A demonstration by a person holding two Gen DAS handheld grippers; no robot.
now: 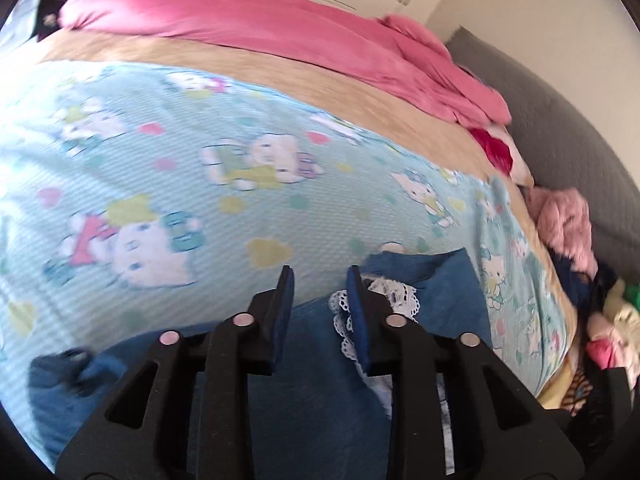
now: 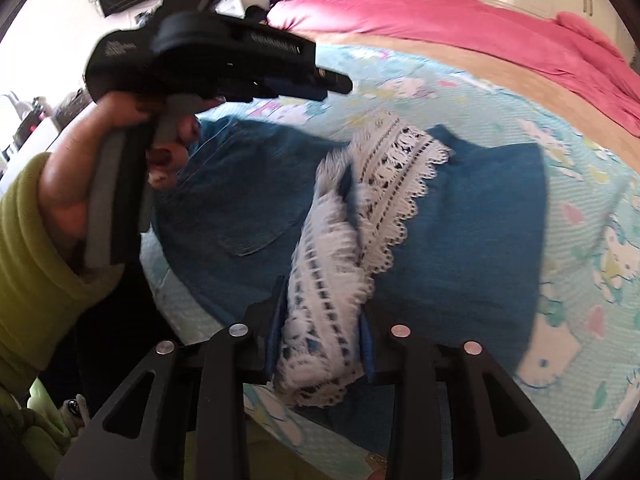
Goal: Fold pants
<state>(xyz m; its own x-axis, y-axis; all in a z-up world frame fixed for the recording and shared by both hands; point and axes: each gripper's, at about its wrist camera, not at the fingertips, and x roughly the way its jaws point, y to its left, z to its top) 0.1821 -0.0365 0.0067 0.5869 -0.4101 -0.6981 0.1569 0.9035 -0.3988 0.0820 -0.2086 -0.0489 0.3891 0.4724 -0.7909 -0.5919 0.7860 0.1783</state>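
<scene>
Blue denim pants [image 2: 248,200] with white lace hems [image 2: 400,160] lie folded over on the cat-print sheet [image 2: 592,208]. My right gripper [image 2: 323,308] is low over the near edge of the pants, shut on a bunched lace hem [image 2: 324,328] that fills the gap between its pads. In the left wrist view my left gripper [image 1: 320,280] is open above the denim [image 1: 320,400], with nothing between its fingers; lace [image 1: 396,296] shows just beside its right finger. In the right wrist view a hand in a green sleeve holds the left gripper [image 2: 340,84] above the far left of the pants.
A pink duvet [image 1: 280,28] lies across the far side of the bed, with a tan blanket [image 1: 280,68] strip below it. A pile of mixed clothes [image 1: 580,280] sits at the bed's right edge beside a grey padded surface [image 1: 568,120]. White wardrobes stand behind.
</scene>
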